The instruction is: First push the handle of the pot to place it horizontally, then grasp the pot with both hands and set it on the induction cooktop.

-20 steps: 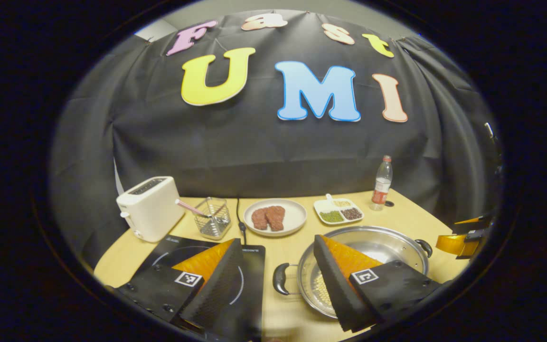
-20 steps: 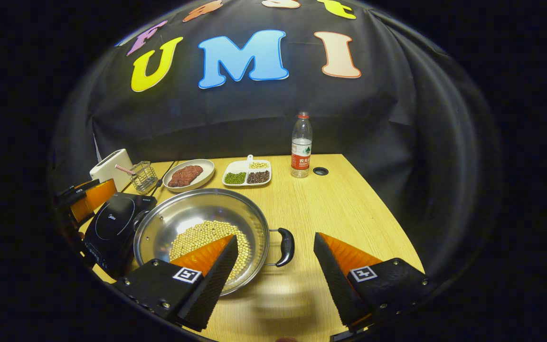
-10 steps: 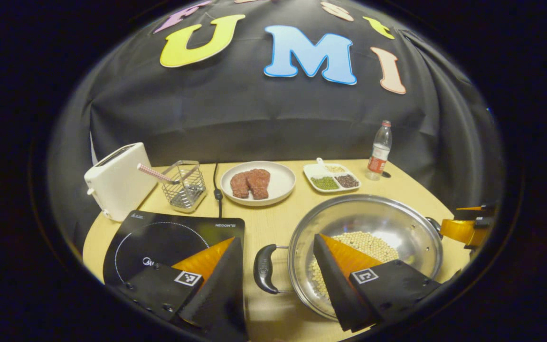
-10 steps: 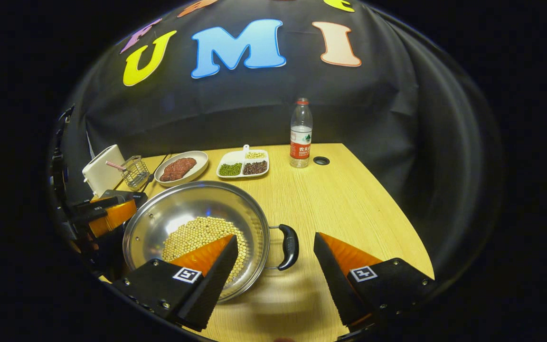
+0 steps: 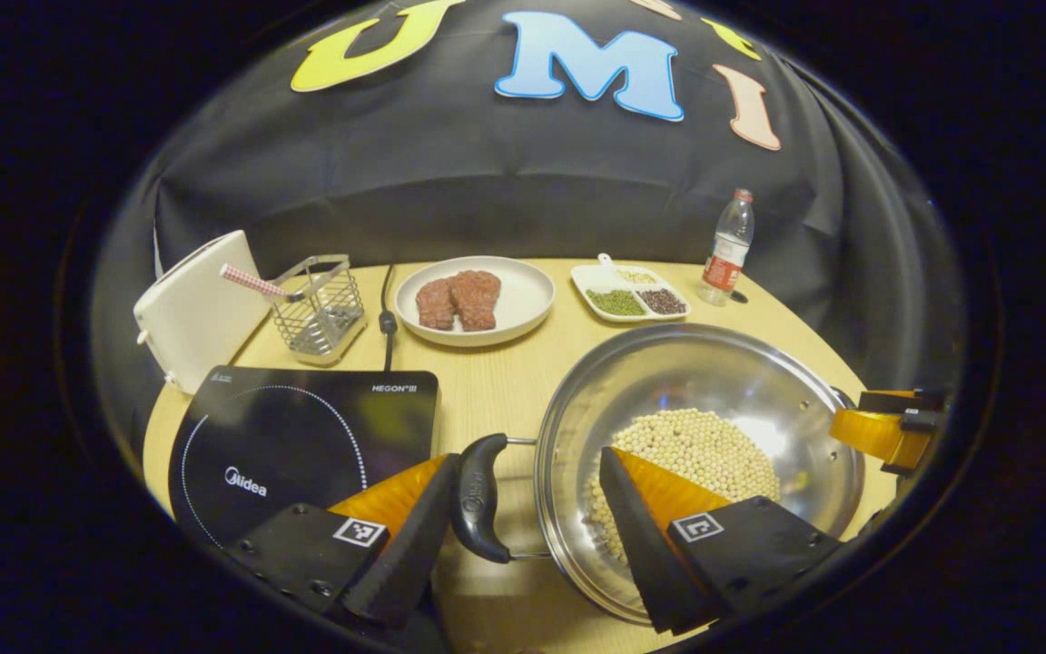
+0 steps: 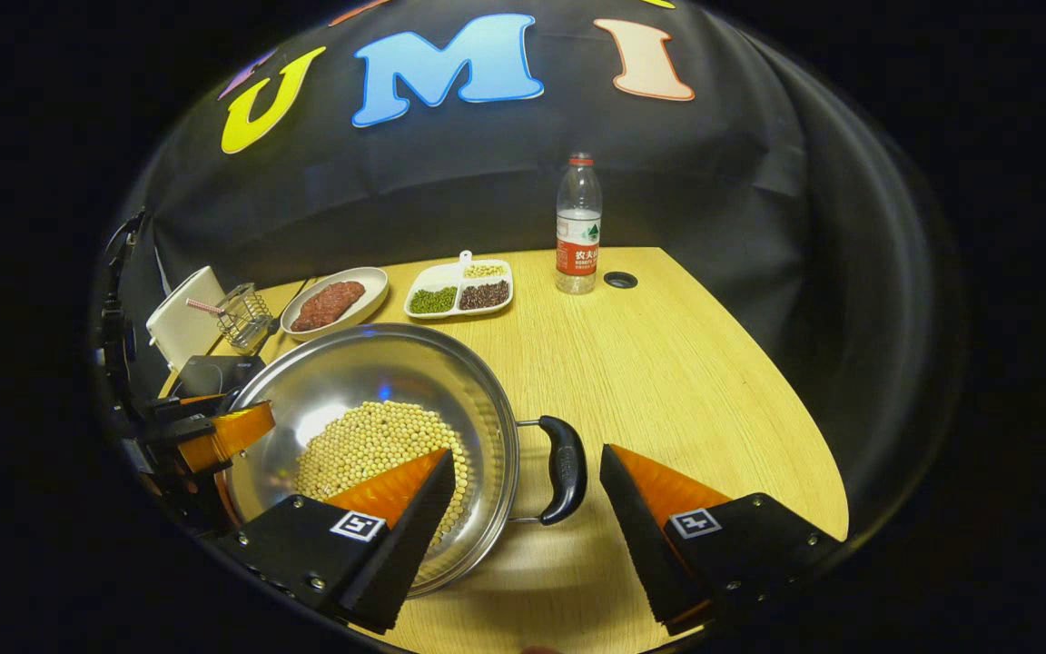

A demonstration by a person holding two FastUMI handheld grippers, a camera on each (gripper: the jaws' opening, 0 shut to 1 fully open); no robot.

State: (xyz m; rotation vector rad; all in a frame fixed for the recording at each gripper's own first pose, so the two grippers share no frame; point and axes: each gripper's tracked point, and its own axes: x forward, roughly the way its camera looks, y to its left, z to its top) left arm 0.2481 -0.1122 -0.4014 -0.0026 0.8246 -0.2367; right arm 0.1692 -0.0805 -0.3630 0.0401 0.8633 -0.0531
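On the wooden table [image 6: 668, 363], each spread hand-held gripper [image 5: 527, 509] [image 6: 527, 509] straddles one handle of the pot [image 5: 714, 391].

Both views look down close from opposite sides, sharing the pot [image 5: 695, 427] [image 6: 378, 409] of beans.

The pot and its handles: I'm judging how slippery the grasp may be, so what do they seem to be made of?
The pot looks like polished metal, probably stainless steel: its silvery wall mirrors the lights. The near handle and the far one look like smooth, glossy black plastic on thin metal wire brackets; the exact material can't be told.
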